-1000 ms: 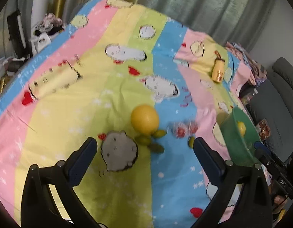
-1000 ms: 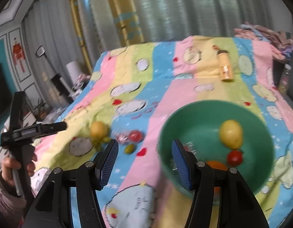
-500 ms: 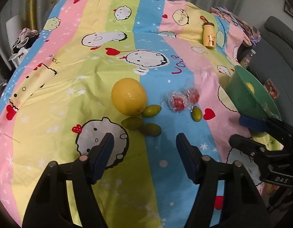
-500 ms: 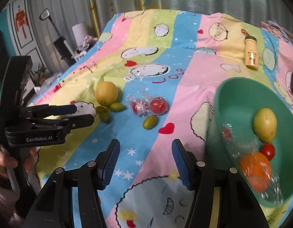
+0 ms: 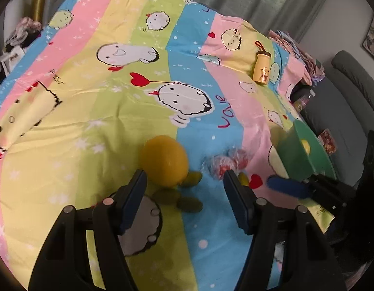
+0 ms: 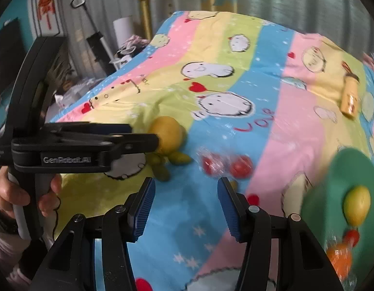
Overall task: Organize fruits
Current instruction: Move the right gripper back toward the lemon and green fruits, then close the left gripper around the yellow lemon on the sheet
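Left wrist view: left gripper (image 5: pixel 184 189) jaws apart, nothing between the pads; lemon (image 5: pixel 164 161) just beyond, green fruits (image 5: pixel 189 204) beside it.
Right wrist view: right gripper (image 6: pixel 184 206) jaws closing, nothing between them.
Blurred: wrapped tomatoes (image 6: pixel 225 165), hard to count.
Cut off: bowl (image 6: pixel 332 194) at right edge, holding a yellow fruit (image 6: pixel 356 205), small red fruit and orange.
Blocking: left gripper crosses in front of lemon in right view.
Around: bottle (image 5: pixel 261 69) lying on sheet (image 5: pixel 114 111), far side.
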The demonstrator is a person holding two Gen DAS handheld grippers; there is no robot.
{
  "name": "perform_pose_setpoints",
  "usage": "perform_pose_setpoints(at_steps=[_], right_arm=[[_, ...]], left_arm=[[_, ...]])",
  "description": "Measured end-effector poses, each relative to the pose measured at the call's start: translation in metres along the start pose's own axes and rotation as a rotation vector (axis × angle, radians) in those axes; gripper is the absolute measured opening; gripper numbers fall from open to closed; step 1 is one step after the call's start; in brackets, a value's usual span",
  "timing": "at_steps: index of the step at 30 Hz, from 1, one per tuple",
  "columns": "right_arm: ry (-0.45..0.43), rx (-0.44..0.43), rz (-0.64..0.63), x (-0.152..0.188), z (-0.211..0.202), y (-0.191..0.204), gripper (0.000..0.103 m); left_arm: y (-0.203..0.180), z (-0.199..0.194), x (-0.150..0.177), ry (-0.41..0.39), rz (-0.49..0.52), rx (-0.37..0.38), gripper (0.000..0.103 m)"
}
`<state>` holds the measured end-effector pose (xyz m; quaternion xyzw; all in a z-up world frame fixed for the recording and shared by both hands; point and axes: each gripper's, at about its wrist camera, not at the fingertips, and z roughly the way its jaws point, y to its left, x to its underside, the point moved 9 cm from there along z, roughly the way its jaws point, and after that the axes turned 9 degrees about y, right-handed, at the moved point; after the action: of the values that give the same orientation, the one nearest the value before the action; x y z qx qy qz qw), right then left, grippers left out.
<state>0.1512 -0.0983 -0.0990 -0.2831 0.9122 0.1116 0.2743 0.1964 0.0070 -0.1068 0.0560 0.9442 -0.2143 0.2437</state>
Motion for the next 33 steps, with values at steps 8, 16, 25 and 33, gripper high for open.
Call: perform_pose_setpoints(at_steps=[8, 16, 25, 33], right_arm=[[0.039, -0.044, -0.044, -0.033, 0.036, 0.023, 0.056], [0.052, -0.065, -0.022, -0.046, 0.066, 0.027, 0.056], [0.052, -0.111, -0.001, -0.053, 0.08, 0.033, 0.057], [0.03, -0.125, 0.005, -0.054, 0.082, 0.032, 0.056]], left_arm=[[0.015, 0.018, -0.014, 0.038, -0.042, 0.02, 0.059], [0.024, 0.024, -0.017, 0.051, -0.007, -0.028, 0.059], [0.04, 0.035, -0.017, 0.072, -0.024, -0.049, 0.052], [0.04, 0.035, -0.018, 0.065, -0.021, -0.053, 0.052]])
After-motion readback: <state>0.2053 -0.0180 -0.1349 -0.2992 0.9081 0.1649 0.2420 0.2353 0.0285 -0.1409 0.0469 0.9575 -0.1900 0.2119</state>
